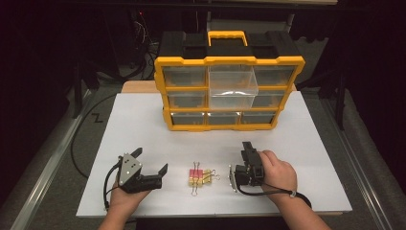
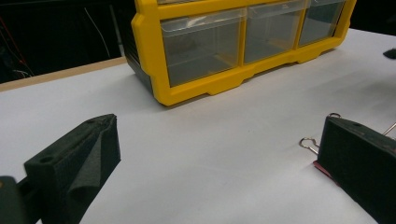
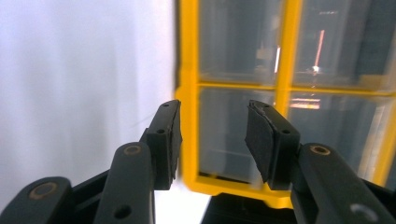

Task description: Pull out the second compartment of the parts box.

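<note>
- Resting on the white table [image 1: 143, 124]: left gripper [image 1: 152, 165], jaws spread wide, nothing held between them.
- Binder clips [image 1: 201, 177] are seen lying between the two grippers, just beside the left gripper's right-hand jaw, not touched.
- Right gripper [image 3: 212, 135] is held on its side, jaws partly apart, nothing gripped.
- Yellow drawer organizer [image 1: 230, 93] is placed at the table's far edge; one middle drawer [image 1: 232, 86] is pulled out.

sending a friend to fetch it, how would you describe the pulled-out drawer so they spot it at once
Find the yellow-framed organizer at the back of the white table. In its grid of clear drawers, look top centre: that drawer juts forward toward you, while its neighbours sit flush.
</note>
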